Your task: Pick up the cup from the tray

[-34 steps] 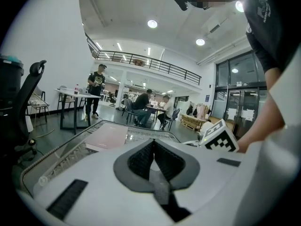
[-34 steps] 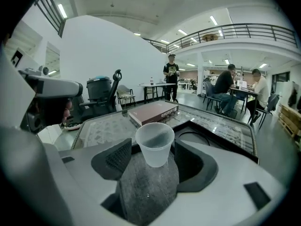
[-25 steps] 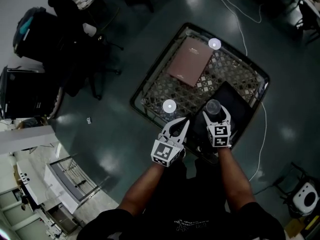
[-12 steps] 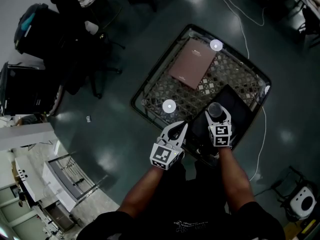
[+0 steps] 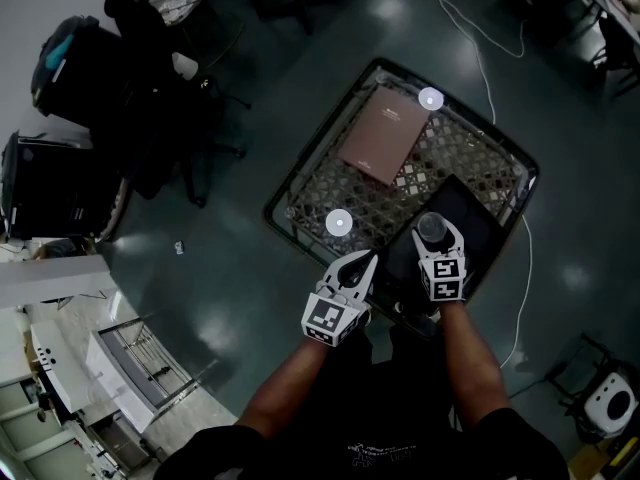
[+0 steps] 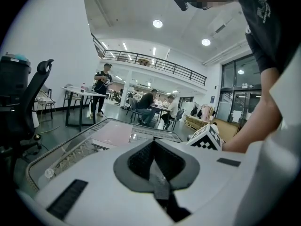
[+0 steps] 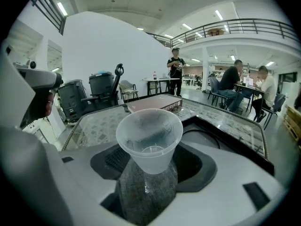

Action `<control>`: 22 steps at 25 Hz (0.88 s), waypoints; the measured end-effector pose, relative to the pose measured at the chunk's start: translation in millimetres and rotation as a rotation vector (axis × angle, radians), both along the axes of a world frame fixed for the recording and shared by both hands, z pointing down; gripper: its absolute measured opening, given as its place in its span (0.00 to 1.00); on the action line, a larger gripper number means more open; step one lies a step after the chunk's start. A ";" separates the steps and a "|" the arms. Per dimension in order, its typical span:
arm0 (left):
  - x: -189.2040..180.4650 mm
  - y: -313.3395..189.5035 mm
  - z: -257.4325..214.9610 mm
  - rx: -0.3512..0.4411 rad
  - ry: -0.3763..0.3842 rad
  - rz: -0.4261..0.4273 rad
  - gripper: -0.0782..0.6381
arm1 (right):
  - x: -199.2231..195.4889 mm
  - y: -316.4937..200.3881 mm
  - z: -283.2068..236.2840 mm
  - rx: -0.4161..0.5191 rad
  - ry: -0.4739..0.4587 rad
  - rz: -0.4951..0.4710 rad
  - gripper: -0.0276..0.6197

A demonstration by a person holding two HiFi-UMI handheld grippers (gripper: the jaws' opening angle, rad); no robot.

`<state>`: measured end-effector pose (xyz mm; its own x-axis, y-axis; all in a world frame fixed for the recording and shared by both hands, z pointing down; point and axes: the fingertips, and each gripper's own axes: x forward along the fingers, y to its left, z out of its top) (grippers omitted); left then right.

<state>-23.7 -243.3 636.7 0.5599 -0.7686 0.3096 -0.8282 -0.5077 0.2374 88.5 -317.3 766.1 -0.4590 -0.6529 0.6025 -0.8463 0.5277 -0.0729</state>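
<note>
You stand over one glass-topped table [image 5: 460, 148] with a lattice pattern under the glass. On it lie one black tray [image 5: 478, 213] at the near right and one brown book [image 5: 385, 133] toward the far side, well apart from each other. Two white round spots [image 5: 339, 222] show on the glass, one near your left gripper and one at the book's far corner.

You have two grippers in view, one in each hand, with both bare forearms reaching forward from the bottom of the head view. Your left gripper [image 5: 370, 259] angles forward and to the right over the table's near edge, just left of the tray. Its jaws are pressed together with nothing between them. Your right gripper [image 5: 433, 236] points straight ahead over the tray. Its jaws stand wide, their pads against the lower sides of the one clear plastic cup [image 7: 149, 135].

The cup sits upright between those jaws, over the tray's near part. You cannot tell whether its base touches the tray.
</note>
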 end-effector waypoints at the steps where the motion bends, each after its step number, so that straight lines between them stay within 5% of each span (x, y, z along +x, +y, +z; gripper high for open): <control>1: -0.6 0.9 -1.1 0.002 -0.001 0.003 0.12 | -0.3 2.4 -2.8 0.002 -0.003 0.001 0.49; 16: 3.9 9.5 -22.8 0.035 0.010 0.084 0.12 | -3.3 21.8 -140.2 0.255 -0.051 0.016 0.49; 22: 9.4 4.5 -42.4 0.044 0.068 0.113 0.12 | -6.4 45.9 -180.7 0.319 -0.052 0.029 0.49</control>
